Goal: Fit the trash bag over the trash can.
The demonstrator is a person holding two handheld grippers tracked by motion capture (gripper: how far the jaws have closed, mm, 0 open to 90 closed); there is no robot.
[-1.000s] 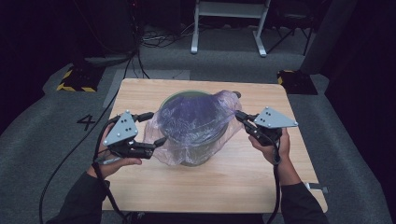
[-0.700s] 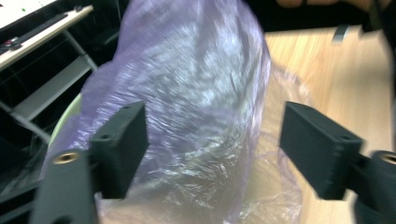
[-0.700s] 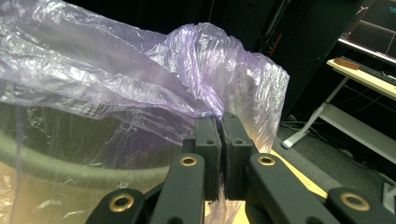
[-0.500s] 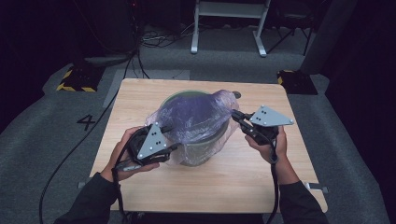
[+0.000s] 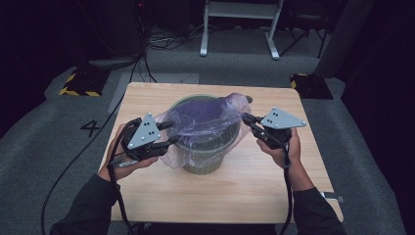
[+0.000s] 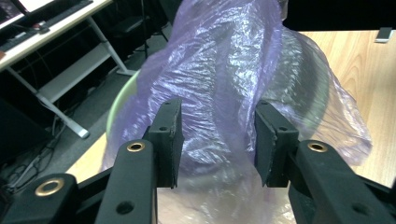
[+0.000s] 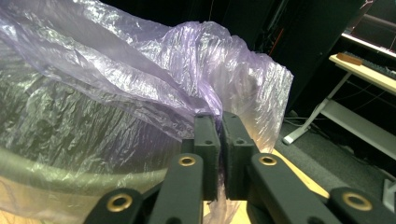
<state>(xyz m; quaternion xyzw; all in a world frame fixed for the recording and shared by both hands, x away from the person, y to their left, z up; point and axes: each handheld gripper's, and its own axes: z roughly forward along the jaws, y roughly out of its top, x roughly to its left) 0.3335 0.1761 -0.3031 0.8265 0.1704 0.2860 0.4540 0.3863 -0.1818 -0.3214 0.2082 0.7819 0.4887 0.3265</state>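
Green bin (image 5: pixel 203 159) on table (image 5: pixel 254 186), purple bag (image 5: pixel 205 120) draped over it, right gripper (image 7: pixel 219 140) clenched on bag edge, left gripper (image 6: pixel 217 140) – jaws just closing w/ bag between, apart, not pinching.

I see the bin (image 5: pixel 205 152) standing near the middle of the table (image 5: pixel 244 191), with the bag (image 5: pixel 203 120) set in it and draped over its rim. My left gripper (image 5: pixel 169 133) sits at the bin's left side with bag film between its jaws, and my right gripper (image 5: pixel 246 118) sits at the bin's right, at the bag's raised edge. Behind the table, on the floor, a frame (image 5: pixel 240 24) stands at the back and a block (image 5: pixel 80 83) lies to the left.
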